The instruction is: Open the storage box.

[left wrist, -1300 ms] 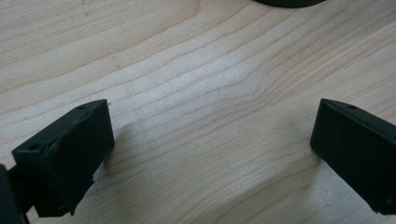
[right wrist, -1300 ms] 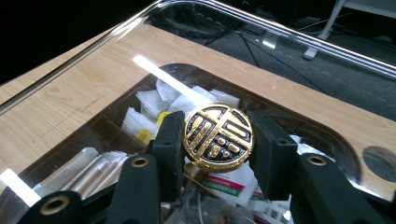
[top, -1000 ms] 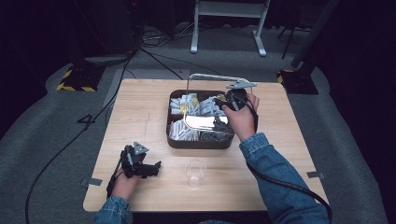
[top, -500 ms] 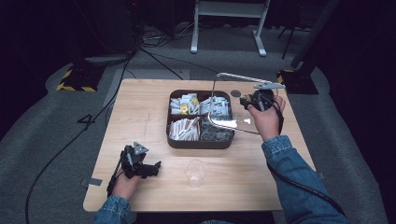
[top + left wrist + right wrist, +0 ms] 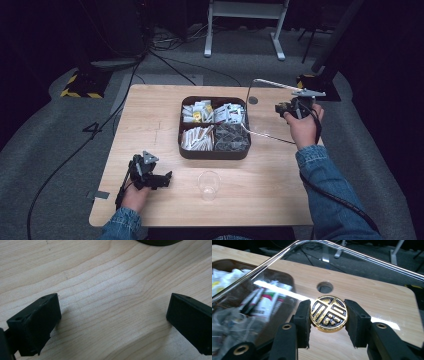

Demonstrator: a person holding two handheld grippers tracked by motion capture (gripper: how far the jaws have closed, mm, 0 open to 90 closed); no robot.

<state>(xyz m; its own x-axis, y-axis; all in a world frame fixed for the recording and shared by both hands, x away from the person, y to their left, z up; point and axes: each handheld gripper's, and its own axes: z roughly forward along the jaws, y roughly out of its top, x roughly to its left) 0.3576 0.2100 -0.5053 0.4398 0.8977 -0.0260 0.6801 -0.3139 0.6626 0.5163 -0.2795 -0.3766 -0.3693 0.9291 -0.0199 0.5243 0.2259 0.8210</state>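
A clear lid (image 5: 270, 114) with a chrome rim hangs tilted over the table's right side, beside the dark four-part box (image 5: 215, 155). My right gripper (image 5: 291, 107) is shut on the lid's round gold knob (image 5: 329, 312), one jaw on each side, as the right gripper view (image 5: 328, 316) shows. The box stands uncovered with sachets and sticks in its compartments. My left gripper (image 5: 161, 179) rests at the table's front left, open, with bare wood between its jaws (image 5: 113, 315).
A clear plastic cup (image 5: 208, 185) stands upright in front of the box. A round hole (image 5: 253, 100) is cut into the wooden table (image 5: 150, 115) behind the box's right corner. Cables lie on the grey floor beyond the table.
My right hand has carried the lid rightward, from above the box to beside it over the table's right part. The left hand has stayed put.
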